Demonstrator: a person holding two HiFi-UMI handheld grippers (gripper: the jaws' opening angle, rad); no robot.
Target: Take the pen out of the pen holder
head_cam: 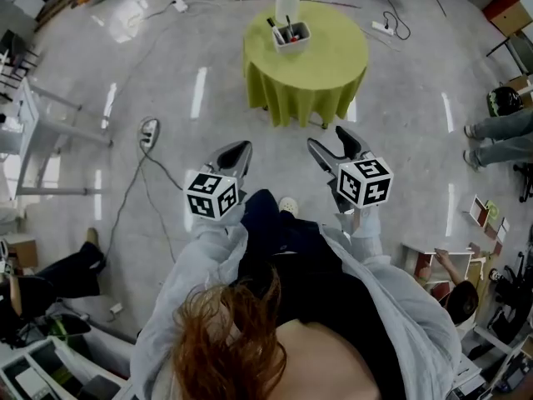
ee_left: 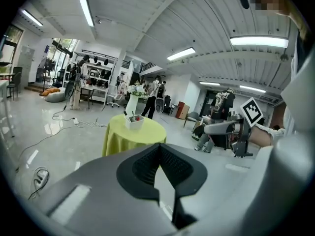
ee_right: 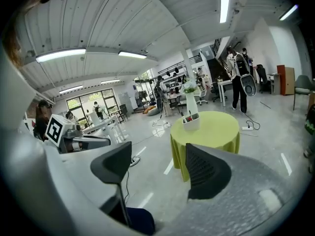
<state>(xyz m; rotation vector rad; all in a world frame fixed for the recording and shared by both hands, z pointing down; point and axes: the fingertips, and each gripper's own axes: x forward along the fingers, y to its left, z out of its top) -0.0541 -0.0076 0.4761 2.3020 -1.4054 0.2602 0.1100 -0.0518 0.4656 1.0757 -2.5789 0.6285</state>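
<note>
A white pen holder (head_cam: 291, 36) stands on a round table with a yellow-green cloth (head_cam: 321, 65), far ahead of me across the floor. Several pens stick out of it, one of them dark (head_cam: 273, 27). The holder also shows small in the left gripper view (ee_left: 134, 122) and the right gripper view (ee_right: 191, 122). My left gripper (head_cam: 235, 157) (ee_left: 158, 149) hangs at waist height, its jaws shut on nothing. To its right my right gripper (head_cam: 336, 148) (ee_right: 157, 166) stands open and empty. Both are well short of the table.
A white vase (head_cam: 287, 2) rises just behind the holder. Cables and a power strip (head_cam: 150, 132) lie on the grey floor to the left. A person's legs (head_cam: 500, 136) show at the right, and shelves and desks line the room's edges.
</note>
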